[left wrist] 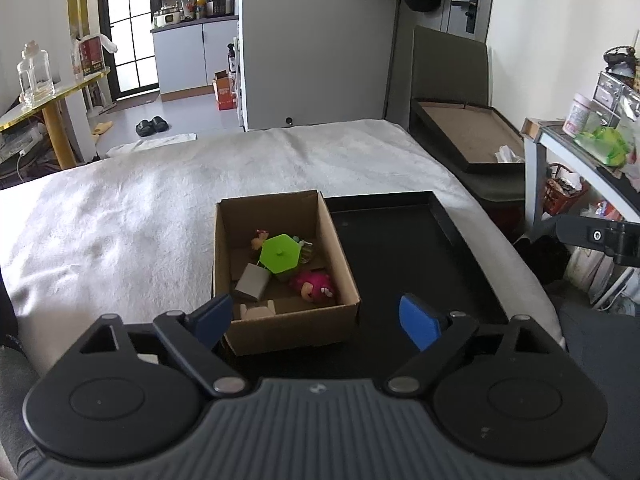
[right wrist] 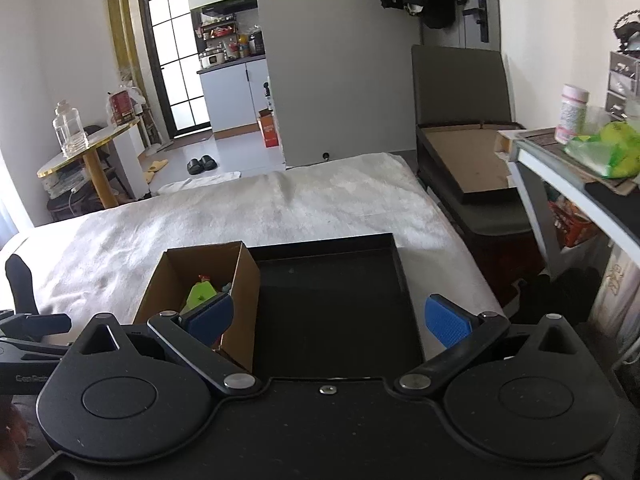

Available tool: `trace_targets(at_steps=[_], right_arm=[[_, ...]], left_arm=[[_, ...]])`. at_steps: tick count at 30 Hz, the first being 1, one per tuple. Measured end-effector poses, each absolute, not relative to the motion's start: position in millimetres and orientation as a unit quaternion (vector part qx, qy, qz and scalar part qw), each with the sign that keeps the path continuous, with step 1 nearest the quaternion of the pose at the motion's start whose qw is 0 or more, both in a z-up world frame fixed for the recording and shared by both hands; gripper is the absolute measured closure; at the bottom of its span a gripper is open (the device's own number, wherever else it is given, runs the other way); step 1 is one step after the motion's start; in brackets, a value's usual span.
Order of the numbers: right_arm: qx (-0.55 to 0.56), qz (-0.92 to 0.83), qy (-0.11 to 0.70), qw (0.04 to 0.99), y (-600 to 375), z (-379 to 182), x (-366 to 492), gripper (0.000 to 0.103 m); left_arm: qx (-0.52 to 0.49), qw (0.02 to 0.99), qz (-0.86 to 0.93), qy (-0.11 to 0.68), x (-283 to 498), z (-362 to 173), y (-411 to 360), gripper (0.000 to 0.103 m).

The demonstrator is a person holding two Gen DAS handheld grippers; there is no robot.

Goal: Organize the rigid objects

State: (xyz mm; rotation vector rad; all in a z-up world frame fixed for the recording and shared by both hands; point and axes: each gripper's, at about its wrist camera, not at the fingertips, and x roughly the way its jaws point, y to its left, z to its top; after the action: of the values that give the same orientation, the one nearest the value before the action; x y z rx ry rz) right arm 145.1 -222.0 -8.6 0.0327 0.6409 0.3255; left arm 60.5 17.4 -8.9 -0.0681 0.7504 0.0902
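- The wide bed with its pale, nubbly blanket (left wrist: 168, 208) carries everything; it stretches away ahead of both claws.
- The shallow black rectangular tray (left wrist: 440, 216) lies ahead of the left claw (left wrist: 320, 320), towards its right finger, and looks bare.
- The open brown cardboard box (left wrist: 288, 326) sits touching the tray's left edge, just beyond the left claw's left finger; from the right claw (right wrist: 332, 316) it is behind the left finger.
- In the box: a lime-green hexagonal plastic piece (left wrist: 280, 254), a pink toy figure (left wrist: 314, 286), a small grey block (left wrist: 252, 282), and smaller bits I cannot make out.
- Both claws stand wide and hold nothing.
- Judging by this, the sorting looks finished or between picks; any next move calls for a fresh target.
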Motion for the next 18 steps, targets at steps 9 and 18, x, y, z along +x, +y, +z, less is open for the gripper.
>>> trace_targets(at_steps=[9, 18], right_arm=[[0.025, 0.159, 0.317, 0.934, -231.1, 6.8, 121.1, 0.0], [0.03, 0.169, 0.339, 0.925, -233.3, 8.2, 105.9, 0.0]], left_arm=[[-0.023, 0.929, 0.028, 0.369, 40.5, -1.2, 12.7, 0.011], [-0.023, 0.93, 0.01, 0.367, 19.3, 9.0, 6.2, 0.008]])
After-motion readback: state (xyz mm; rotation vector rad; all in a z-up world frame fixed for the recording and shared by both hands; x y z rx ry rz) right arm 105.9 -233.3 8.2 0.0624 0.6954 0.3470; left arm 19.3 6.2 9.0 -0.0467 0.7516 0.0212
